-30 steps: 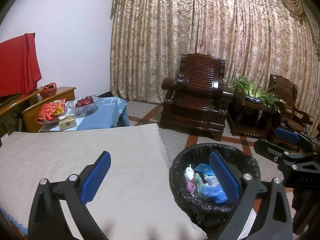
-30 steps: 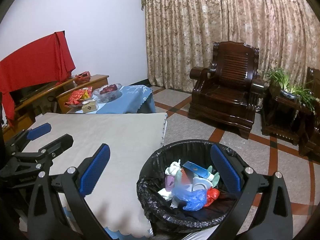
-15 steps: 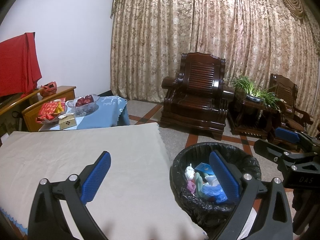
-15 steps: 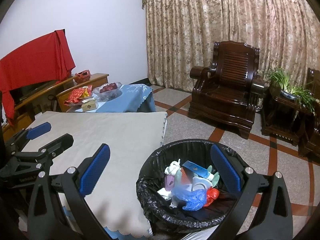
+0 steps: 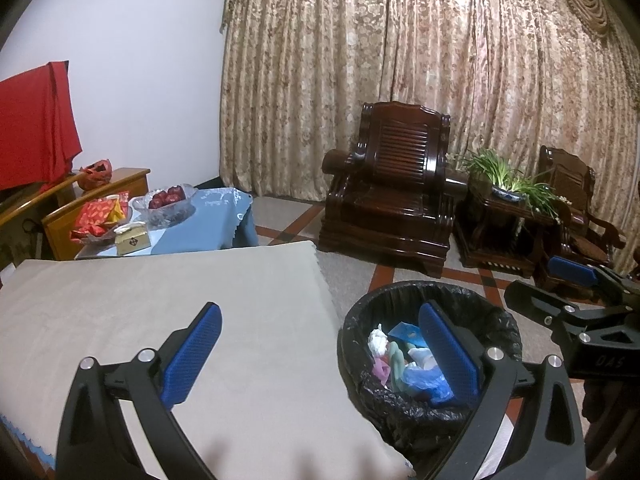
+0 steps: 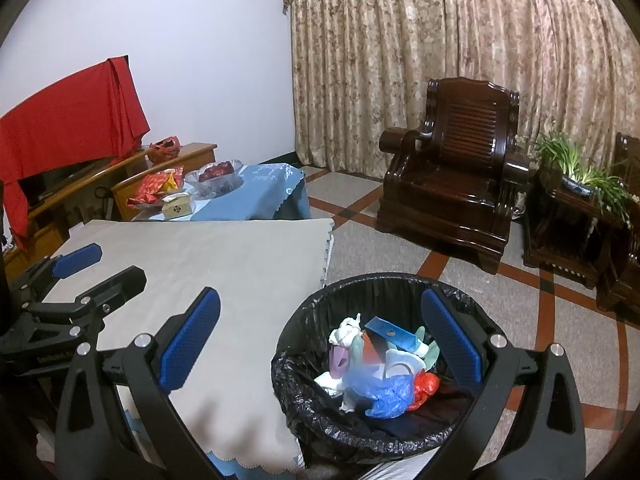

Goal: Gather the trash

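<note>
A round bin with a black liner (image 5: 360, 316) (image 6: 304, 320) stands on the floor by the table's right edge. Trash lies inside it: a blue plastic bag (image 6: 390, 394), white paper (image 6: 346, 330), a blue wrapper (image 6: 390, 332) and a red piece (image 6: 426, 384). My left gripper (image 5: 320, 354) is open and empty above the table's near right corner. My right gripper (image 6: 320, 348) is open and empty, straddling the bin's left rim. The right gripper shows in the left wrist view (image 5: 560, 292), and the left gripper in the right wrist view (image 6: 92, 268).
A table under a beige cloth (image 5: 160, 304) (image 6: 224, 256) lies in front. Beyond it a blue-clothed table (image 5: 208, 224) holds a fruit bowl (image 5: 166, 202), red packets and a small box. A dark wooden armchair (image 5: 392, 196) and a plant stand (image 5: 504, 208) are further right.
Both views have shifted very slightly. The grippers stay open and the trash in the bin has not moved.
</note>
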`<state>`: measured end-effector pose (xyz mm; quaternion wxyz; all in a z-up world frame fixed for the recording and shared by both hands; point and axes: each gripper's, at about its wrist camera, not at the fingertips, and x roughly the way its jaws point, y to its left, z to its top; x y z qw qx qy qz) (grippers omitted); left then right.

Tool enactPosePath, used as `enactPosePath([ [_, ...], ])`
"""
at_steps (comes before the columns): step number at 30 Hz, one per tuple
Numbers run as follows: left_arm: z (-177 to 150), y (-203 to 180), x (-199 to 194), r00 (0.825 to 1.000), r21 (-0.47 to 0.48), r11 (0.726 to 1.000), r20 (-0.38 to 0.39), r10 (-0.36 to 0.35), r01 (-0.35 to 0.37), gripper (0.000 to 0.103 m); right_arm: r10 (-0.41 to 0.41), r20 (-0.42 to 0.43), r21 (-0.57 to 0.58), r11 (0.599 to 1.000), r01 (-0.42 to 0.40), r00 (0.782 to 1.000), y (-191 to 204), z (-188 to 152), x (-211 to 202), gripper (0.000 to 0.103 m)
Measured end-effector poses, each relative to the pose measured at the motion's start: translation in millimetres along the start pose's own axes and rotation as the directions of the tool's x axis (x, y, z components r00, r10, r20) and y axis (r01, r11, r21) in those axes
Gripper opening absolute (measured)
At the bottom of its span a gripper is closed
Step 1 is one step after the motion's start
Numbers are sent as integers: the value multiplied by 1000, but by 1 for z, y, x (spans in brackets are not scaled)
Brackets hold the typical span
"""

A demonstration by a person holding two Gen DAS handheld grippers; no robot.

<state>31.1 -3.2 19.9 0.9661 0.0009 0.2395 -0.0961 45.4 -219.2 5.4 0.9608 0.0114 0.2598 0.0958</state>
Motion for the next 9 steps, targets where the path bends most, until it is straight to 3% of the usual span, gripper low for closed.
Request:
enactPosePath([
  [9,-5,-2,4,1000,2,1000,-11,5,-5,97,-1,-6,2,1000,1,1000,-3,-3,0,98],
])
